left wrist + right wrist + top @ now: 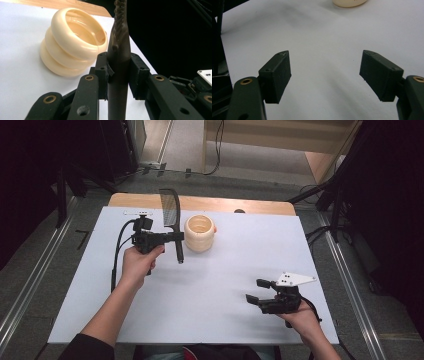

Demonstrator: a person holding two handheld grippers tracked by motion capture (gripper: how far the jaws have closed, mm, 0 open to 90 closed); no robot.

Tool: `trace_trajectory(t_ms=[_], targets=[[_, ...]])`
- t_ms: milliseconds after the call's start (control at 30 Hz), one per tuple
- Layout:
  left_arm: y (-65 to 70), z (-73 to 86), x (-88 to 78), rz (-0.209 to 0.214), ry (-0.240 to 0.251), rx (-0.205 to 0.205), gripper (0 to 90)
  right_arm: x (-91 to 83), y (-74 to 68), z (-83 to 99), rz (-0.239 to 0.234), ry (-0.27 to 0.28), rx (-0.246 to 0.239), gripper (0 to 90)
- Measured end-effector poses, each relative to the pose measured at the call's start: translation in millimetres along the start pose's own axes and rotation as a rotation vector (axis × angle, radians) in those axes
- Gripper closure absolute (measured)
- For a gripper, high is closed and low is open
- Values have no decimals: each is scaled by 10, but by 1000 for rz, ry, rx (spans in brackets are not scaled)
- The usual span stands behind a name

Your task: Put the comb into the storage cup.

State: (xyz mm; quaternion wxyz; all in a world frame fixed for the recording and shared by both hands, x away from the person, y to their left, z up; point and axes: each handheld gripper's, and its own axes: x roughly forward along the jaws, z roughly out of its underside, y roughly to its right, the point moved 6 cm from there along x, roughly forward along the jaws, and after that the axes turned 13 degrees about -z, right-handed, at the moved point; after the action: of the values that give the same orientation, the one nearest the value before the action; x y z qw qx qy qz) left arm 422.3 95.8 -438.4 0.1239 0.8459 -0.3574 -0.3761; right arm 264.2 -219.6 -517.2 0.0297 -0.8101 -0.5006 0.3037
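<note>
My left gripper [176,236] is shut on a black comb [172,212], held off the table just left of a cream ribbed holder [199,233]. In the left gripper view the comb [119,50] stands upright between the two pads [101,72], with the holder [72,40] behind and to the left; its hollow inside looks bare. My right gripper [256,290] hovers over the white table near the front right corner, jaws wide apart. The right gripper view shows its two pads [277,75] far apart with nothing between them, and the holder's base [349,2] at the top edge.
The white table top [210,285] has a wooden strip [200,202] along its far edge. Dark stands and cables ring the table on the floor. A person's forearms enter from the bottom.
</note>
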Motion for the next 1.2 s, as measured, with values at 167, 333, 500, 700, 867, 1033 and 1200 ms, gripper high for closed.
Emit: trace_trajectory(t_ms=[167, 333, 500, 700, 867, 1033, 1200], targets=[[23, -53, 30, 4, 3, 30, 729, 2, 5, 6, -1, -4, -3, 231], [75, -135, 37, -3, 21, 58, 729, 5, 7, 15, 1, -11, -1, 231], [113, -238, 45, -25, 48, 94, 729, 7, 3, 18, 0, -13, 0, 231], [142, -328, 68, -40, 65, 109, 729, 3, 8, 20, 3, -10, 2, 231], [148, -396, 111, -42, 65, 117, 729, -3, 12, 21, 8, -8, 2, 231], [161, -465, 154, -37, 64, 121, 729, -6, 7, 22, 6, -9, 6, 231], [171, -546, 179, -33, 73, 116, 729, -15, 13, 26, 6, -9, 7, 231]])
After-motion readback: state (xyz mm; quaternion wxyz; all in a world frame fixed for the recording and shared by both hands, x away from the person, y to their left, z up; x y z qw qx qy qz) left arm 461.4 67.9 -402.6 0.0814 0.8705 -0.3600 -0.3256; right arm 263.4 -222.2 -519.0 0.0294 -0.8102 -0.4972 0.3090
